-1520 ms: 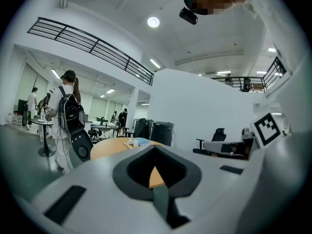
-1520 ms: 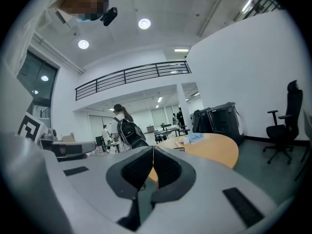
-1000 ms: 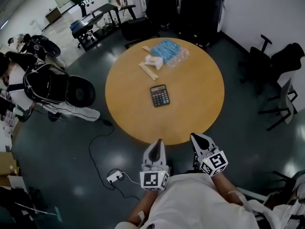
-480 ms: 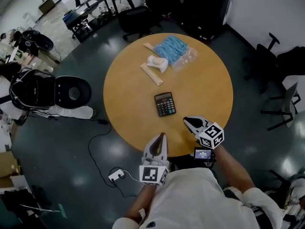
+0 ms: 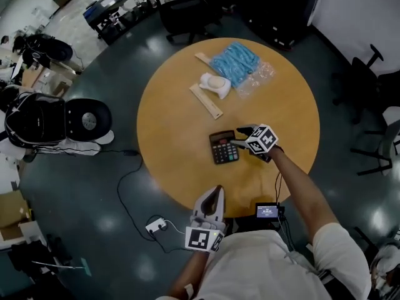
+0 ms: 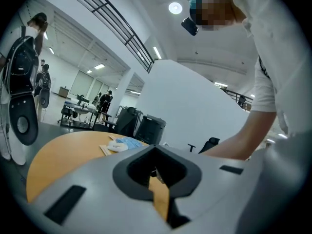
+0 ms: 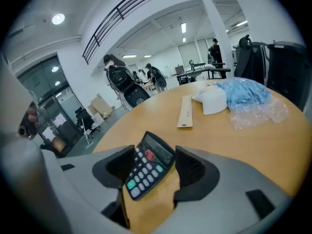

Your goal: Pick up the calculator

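reach step. calculator [image 5: 223, 147] flat on desk [image 5: 175, 124], 6 o'clock of centre. right tongs [image 5: 240, 137] at its 3 o'clock edge, opening, calculator between them, seemingly not yet pinched. left tongs [image 5: 211, 195] clenched, empty, off the 6 o'clock rim. next: settle lower, close, lift.

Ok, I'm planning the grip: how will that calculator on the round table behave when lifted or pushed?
The calculator looks like a rigid plastic slab, so it probably won't flex. It seems thin and likely light. Lying flat on the smooth table, it may slide rather than tip if pushed.
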`<action>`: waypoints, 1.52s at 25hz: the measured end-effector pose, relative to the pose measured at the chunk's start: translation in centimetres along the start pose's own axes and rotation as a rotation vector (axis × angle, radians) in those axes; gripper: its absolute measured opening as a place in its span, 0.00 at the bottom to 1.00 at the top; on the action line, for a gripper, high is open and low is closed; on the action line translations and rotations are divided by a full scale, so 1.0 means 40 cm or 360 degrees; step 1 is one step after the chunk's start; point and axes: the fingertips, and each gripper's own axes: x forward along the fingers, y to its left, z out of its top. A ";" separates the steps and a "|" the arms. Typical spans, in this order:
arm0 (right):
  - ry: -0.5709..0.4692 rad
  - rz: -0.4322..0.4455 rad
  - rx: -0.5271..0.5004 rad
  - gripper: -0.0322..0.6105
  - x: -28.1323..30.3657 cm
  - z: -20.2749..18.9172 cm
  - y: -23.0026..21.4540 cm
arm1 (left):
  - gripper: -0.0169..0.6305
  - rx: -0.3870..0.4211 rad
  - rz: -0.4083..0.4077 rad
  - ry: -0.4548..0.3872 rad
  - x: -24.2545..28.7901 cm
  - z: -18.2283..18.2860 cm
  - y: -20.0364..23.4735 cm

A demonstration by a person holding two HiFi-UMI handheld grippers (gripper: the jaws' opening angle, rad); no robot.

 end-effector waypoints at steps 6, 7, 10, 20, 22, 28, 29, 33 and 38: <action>0.0322 0.0128 -0.0078 0.45 0.126 -0.045 -0.068 | 0.04 -0.0039 0.0104 0.0099 -0.019 -0.038 0.053; 0.0354 0.0166 -0.0089 0.45 0.139 -0.049 -0.065 | 0.04 -0.0045 0.0116 0.0107 -0.023 -0.042 0.060; 0.0406 0.0309 -0.0071 0.44 0.170 -0.056 -0.046 | 0.04 -0.0031 0.0171 0.0115 -0.031 -0.051 0.082; 0.0183 0.0270 -0.0027 0.18 0.086 -0.071 0.055 | 0.04 -0.0042 0.0146 0.0070 -0.035 -0.050 0.067; 0.0099 0.0157 -0.0039 0.17 0.048 -0.073 0.085 | 0.04 -0.0017 0.0132 0.0064 -0.038 -0.047 0.061; -0.0165 -0.0251 -0.0029 0.15 -0.076 -0.127 0.204 | 0.04 0.0113 0.0146 0.0112 -0.062 -0.058 0.054; -0.0199 -0.0317 -0.0021 0.15 -0.104 -0.142 0.224 | 0.04 0.0120 0.0141 0.0117 -0.067 -0.058 0.051; -0.0387 -0.0550 0.0075 0.14 -0.255 -0.177 0.306 | 0.04 0.0156 0.0092 0.0096 -0.078 -0.052 0.031; -0.0701 -0.0660 0.0189 0.14 -0.444 -0.133 0.425 | 0.04 0.0208 0.0034 0.0029 -0.075 -0.016 -0.003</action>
